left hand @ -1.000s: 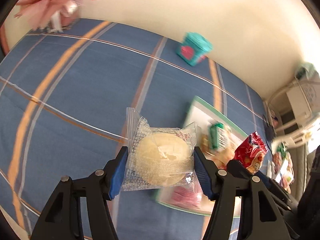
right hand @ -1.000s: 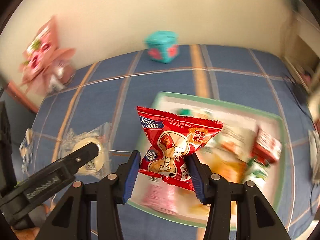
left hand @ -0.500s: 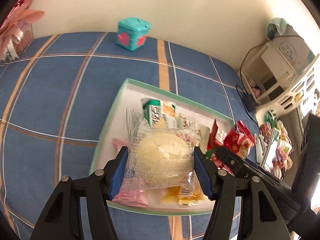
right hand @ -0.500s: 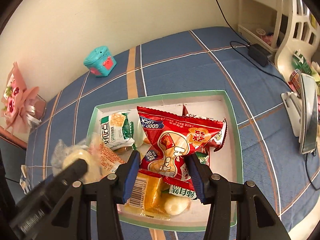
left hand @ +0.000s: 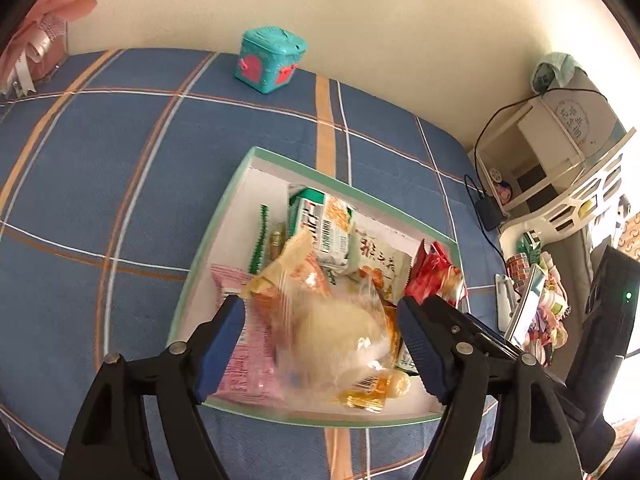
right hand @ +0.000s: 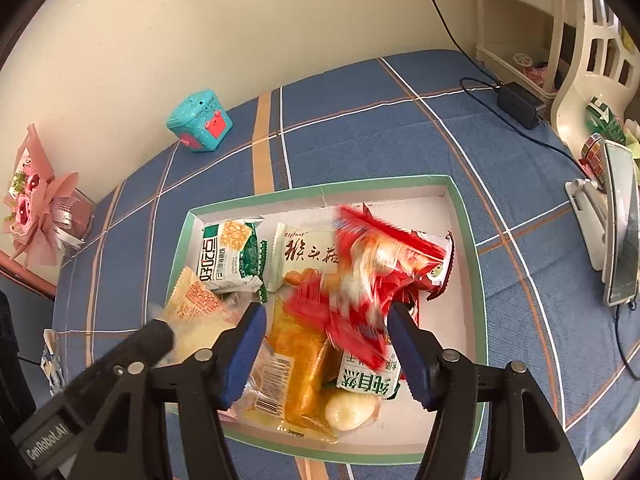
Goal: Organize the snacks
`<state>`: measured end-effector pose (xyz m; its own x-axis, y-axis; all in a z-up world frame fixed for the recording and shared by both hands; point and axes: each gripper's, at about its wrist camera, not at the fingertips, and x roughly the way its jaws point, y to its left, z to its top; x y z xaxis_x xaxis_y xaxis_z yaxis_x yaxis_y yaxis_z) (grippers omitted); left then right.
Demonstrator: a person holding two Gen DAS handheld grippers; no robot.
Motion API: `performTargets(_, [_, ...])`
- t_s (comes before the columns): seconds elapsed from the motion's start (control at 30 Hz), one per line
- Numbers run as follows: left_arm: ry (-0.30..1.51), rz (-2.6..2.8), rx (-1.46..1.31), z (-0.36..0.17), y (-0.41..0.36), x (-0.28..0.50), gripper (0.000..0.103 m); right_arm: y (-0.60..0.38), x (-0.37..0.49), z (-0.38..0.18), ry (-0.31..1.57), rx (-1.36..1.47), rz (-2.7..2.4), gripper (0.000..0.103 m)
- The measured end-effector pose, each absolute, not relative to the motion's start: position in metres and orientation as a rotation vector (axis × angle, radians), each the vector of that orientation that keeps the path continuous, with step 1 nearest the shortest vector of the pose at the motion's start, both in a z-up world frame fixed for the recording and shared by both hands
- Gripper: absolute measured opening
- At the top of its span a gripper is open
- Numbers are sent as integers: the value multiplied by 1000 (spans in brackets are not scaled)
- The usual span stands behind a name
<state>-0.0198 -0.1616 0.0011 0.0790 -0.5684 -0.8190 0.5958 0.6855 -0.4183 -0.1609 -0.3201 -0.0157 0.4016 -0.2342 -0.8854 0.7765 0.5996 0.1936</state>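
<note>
The left claw (left hand: 322,344) has just been opening; its jaws stand apart, and the blurred clear bag with a pale cake (left hand: 340,332) lies between them without touching the pads, over the tray (left hand: 240,172). The right claw (right hand: 326,350) has also just opened, and the blurred red snack packet (right hand: 372,272) is loose above the other snacks in the tray on the blue checked cloth (right hand: 360,120).

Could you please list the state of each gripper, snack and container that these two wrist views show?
left gripper: open, jaws just opened
clear-wrapped bun: released, blurred, dropping into box
right gripper: open, jaws just opened
red snack packet: released, blurred, falling between jaws
green-rimmed box: lidless, holding many snacks
teal toy box: closed, tilted, beside the wall
</note>
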Motion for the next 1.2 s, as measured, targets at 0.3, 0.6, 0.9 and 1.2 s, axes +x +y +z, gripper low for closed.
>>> performTargets(0.3, [1017, -667, 202, 16, -126, -22, 100, -293, -173, -11, 937, 632, -704, 102])
performTargets(0.6, [952, -595, 293, 26, -91, -33, 100, -253, -184, -3, 920, 579, -681, 103])
performTargets(0.9, [882, -543, 326, 39, -65, -56, 100, -223, -194, 7, 888, 550, -648, 103])
performTargets(1.2, [916, -396, 307, 35, -32, -55, 100, -203, -194, 10, 895, 514, -616, 103])
